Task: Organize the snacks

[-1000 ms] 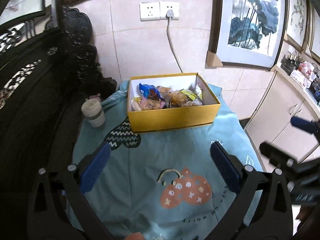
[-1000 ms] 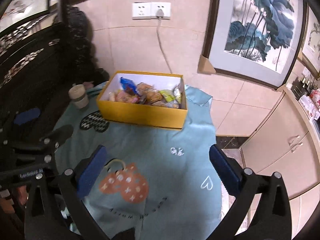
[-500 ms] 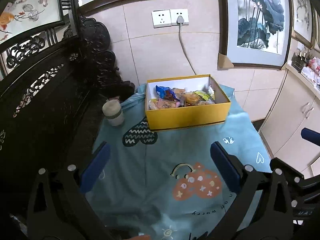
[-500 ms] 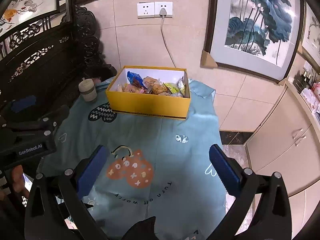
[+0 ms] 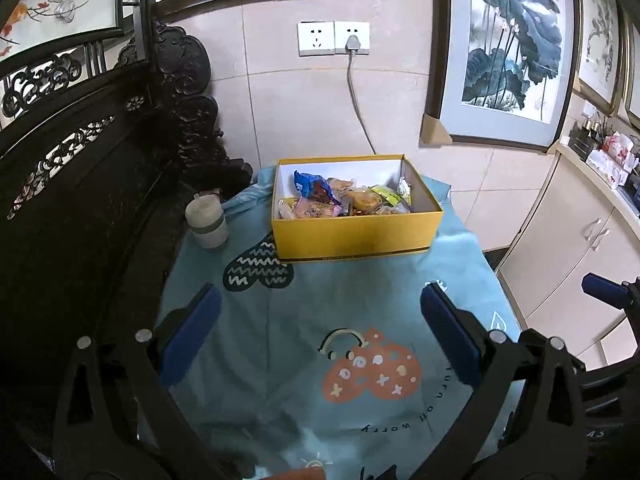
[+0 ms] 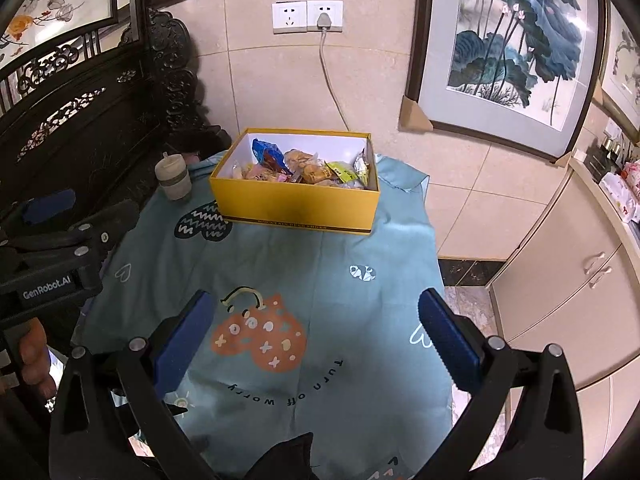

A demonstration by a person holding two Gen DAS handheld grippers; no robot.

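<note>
A yellow box stands at the far end of a table under a teal cloth. Several wrapped snacks lie inside it, a blue packet among them. My left gripper hovers open over the near part of the cloth, well short of the box, nothing between its blue pads. My right gripper is open too, at the near right, also empty. In the right wrist view the left gripper's body shows at the left edge, held by a hand.
A lidded cup stands on the cloth left of the box. Dark carved wooden furniture borders the table's left side. Cream cabinets are on the right. A tiled wall with sockets and framed paintings lies behind.
Both grippers have pulled back and risen away from the box, so it looks smaller and more of the room shows. Both stay open and empty.
</note>
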